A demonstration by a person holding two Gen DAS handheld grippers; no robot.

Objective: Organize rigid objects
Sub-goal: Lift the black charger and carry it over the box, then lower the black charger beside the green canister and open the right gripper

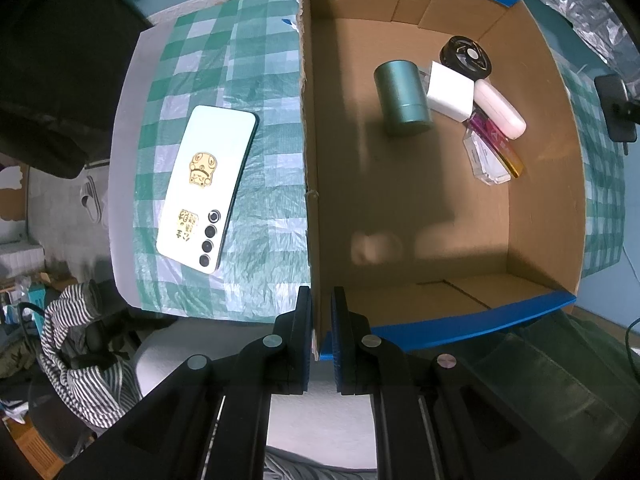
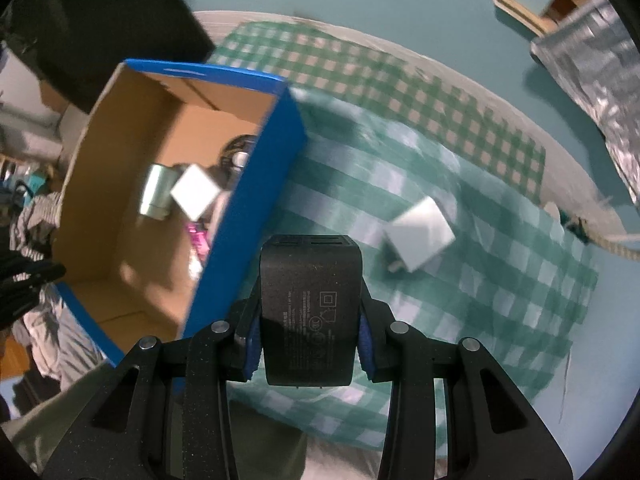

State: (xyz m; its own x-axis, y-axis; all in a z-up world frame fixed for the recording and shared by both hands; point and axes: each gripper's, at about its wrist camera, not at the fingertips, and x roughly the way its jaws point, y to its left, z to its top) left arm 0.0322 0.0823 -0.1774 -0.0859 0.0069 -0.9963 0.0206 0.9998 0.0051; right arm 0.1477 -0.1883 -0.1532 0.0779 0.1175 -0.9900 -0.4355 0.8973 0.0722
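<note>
Two downward views from hand-held grippers over a tabletop (image 1: 132, 168) covered with a green-and-white checked cloth (image 1: 264, 208).

In the left wrist view, the left gripper (image 1: 321, 320) had its fingers (image 1: 303, 328) clamped together on the upright side wall of an open cardboard box (image 1: 536, 200) with blue outer faces, one finger outside the wall and one inside. At the far end of the box floor lay a cluster of things: a green metal canister (image 1: 402, 98) on its side, a white cube charger (image 1: 448, 92) touching it, a round black and gold tin (image 1: 466, 58) behind that, a white oblong case (image 1: 500, 110), a pink and gold stick (image 1: 496, 144) and a clear plastic case (image 1: 484, 160). Outside the box, on the cloth to the left, a white phone (image 1: 208, 188) lay face down with two gold stickers and a row of camera lenses.

In the right wrist view, blurred by motion, the right gripper (image 2: 308, 320) had its fingers (image 2: 252, 336) pressed against the two sides of a black power adapter (image 2: 310, 312), held above the cloth just beside the box's blue wall. A second white plug charger (image 2: 420, 236) lay on the cloth beyond it, outside the box.
</note>
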